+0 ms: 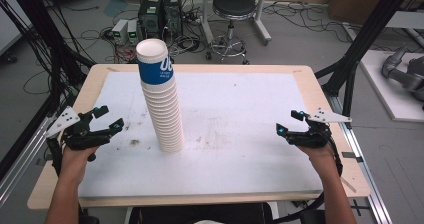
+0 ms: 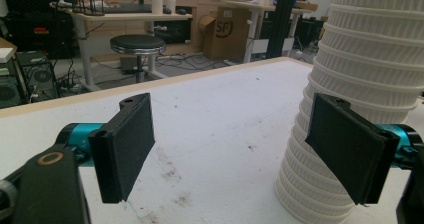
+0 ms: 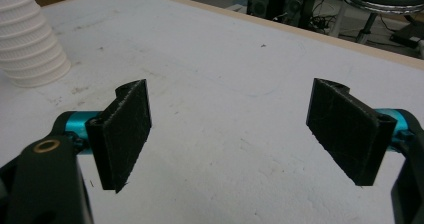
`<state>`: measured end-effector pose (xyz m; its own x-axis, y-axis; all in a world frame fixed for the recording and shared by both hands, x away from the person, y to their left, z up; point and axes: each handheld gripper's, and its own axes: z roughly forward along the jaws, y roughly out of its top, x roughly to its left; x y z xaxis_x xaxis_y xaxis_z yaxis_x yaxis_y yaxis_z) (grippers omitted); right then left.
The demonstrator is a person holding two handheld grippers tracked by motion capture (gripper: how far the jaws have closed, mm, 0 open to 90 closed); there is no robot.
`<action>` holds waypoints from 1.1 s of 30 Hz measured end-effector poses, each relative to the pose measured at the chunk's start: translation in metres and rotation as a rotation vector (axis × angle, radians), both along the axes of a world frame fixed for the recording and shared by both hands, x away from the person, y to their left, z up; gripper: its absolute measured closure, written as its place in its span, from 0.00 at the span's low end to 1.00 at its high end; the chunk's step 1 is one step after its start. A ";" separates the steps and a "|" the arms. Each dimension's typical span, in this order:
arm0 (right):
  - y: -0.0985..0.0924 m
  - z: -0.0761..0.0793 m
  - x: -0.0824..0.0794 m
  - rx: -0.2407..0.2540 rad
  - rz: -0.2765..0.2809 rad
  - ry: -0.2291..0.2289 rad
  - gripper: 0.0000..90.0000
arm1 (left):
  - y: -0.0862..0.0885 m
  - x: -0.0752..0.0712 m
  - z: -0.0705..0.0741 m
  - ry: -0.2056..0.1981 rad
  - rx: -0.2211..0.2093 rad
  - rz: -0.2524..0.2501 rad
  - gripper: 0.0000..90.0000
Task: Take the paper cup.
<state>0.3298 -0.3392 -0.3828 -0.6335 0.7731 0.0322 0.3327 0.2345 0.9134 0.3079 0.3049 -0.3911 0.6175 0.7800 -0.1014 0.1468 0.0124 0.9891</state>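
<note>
A tall stack of white ribbed paper cups [image 1: 162, 104] stands upside down on the white table mat [image 1: 240, 114], left of centre; its top cup carries a blue band. My left gripper [image 1: 109, 119] is held open to the left of the stack, a short gap away, with nothing between its jaws. In the left gripper view the stack [image 2: 360, 79] rises at the right, behind the right pad [image 2: 345, 144]. My right gripper [image 1: 291, 123] hangs open at the table's right side, far from the stack. The right gripper view catches the stack's base [image 3: 30, 44] at the top left.
The mat has small dark stains [image 1: 134, 142] near the stack's foot. Beyond the far table edge stand a black stool [image 1: 232, 14], computer boxes [image 1: 157, 11] and loose cables on the floor. Black frame posts [image 1: 367, 29] rise at the right.
</note>
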 end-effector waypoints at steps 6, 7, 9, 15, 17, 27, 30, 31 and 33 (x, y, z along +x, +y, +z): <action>0.003 0.001 0.002 0.013 0.014 -0.002 0.20 | 0.001 -0.001 -0.001 0.007 0.004 0.009 0.21; 0.003 0.001 0.002 0.016 0.015 0.000 0.20 | 0.000 -0.001 -0.001 0.009 0.001 0.008 0.21; 0.003 0.001 0.001 0.012 0.015 -0.001 0.20 | -0.001 0.001 -0.001 0.010 0.005 0.001 0.21; 0.004 0.000 -0.001 0.005 0.015 -0.001 0.20 | -0.007 0.007 -0.002 0.020 0.019 -0.016 0.21; 0.006 0.001 -0.002 0.017 0.010 -0.002 0.20 | -0.009 0.006 -0.002 0.021 0.020 -0.018 0.21; 0.025 0.010 -0.002 0.051 0.081 -0.005 0.20 | -0.012 0.005 0.002 0.017 0.024 -0.019 0.21; 0.029 0.012 -0.001 0.055 0.098 -0.004 0.20 | -0.011 0.005 0.002 0.019 0.015 -0.018 0.21; 0.034 0.015 0.001 0.053 0.112 -0.004 0.20 | -0.012 0.006 0.002 0.019 0.014 -0.019 0.21; 0.037 0.017 0.003 0.057 0.119 -0.007 0.20 | -0.012 0.006 0.002 0.021 0.014 -0.018 0.21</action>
